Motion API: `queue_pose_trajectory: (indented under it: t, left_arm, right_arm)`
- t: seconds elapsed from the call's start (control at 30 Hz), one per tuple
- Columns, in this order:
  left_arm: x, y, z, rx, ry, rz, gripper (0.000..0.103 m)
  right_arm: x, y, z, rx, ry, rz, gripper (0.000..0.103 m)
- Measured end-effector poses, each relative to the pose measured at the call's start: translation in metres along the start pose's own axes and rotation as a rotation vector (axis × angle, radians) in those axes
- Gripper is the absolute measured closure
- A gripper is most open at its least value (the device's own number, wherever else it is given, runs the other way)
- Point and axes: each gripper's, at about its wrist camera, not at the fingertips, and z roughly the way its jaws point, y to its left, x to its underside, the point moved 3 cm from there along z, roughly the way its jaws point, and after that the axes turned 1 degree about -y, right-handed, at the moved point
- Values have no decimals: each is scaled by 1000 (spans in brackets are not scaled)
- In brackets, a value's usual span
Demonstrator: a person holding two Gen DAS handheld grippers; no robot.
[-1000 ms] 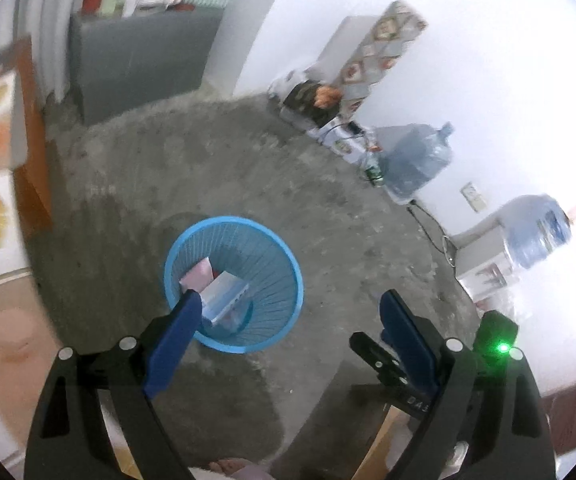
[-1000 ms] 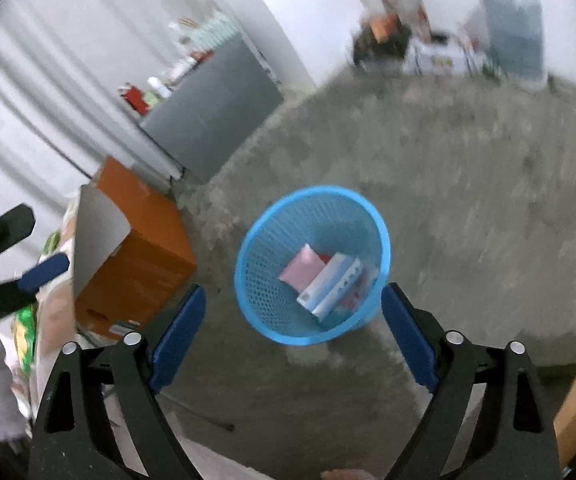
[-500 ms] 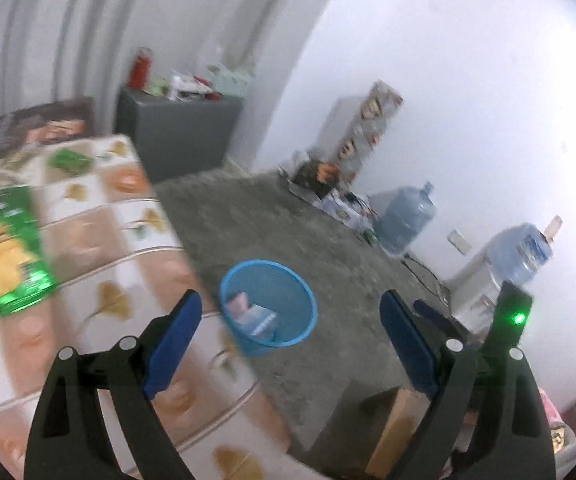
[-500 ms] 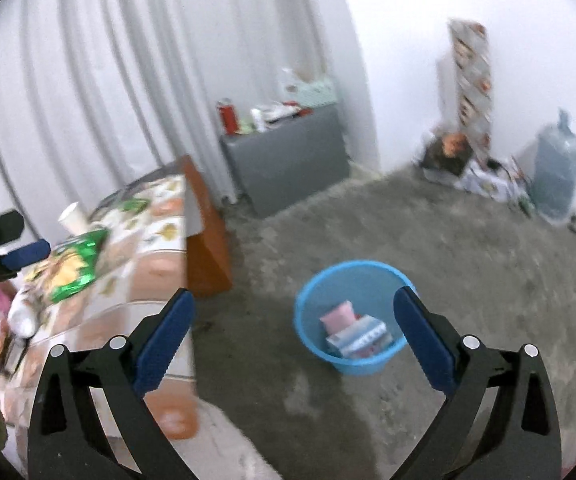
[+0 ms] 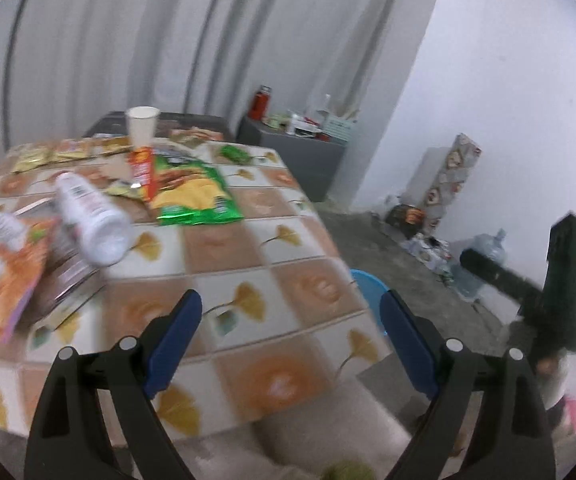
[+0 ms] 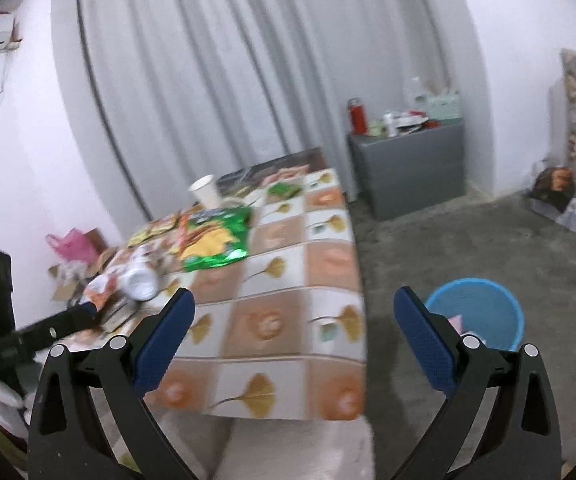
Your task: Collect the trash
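Both hand-held grippers released and empty, left [image 5: 288, 320] and right [image 6: 294, 316] over desk [image 6: 288, 280], green chip bag [image 5: 193, 194] farther ahead, blue basket [image 6: 484, 300] on floor beside right.

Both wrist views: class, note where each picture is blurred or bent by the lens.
Left wrist view: motion blur smears the tiled tablecloth and white plastic bottle; open left gripper stays sharp. Right wrist view: fisheye bows the grey curtain; blue mesh bin soft; open right gripper crisp.

basket [image 6: 500, 300] blue | tablecloth [image 6: 288, 280] orange-white checks, ginkgo | chip bag [image 5: 195, 196] green
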Motion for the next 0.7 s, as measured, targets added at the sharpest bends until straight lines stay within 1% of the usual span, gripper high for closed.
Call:
queue_pose_trajectory:
  t: [0.13,0.3,0.47,0.7]
  left_arm:
    - [13,16,-18,-44,-30,1,15]
    - [14,40,-34,-93,-68,-7,15]
    - [14,67,-49,-150,-103,-57,15]
    - [22,114,-76,-263,-141,-140,15]
  right_arm:
    - [4,26,7,-33,33,-22,7]
    - [8,48,18,-65,77,-37,7]
    - [11,64,33,-92,120,-50,7]
    - [17,87,53,-140,179,-67,7]
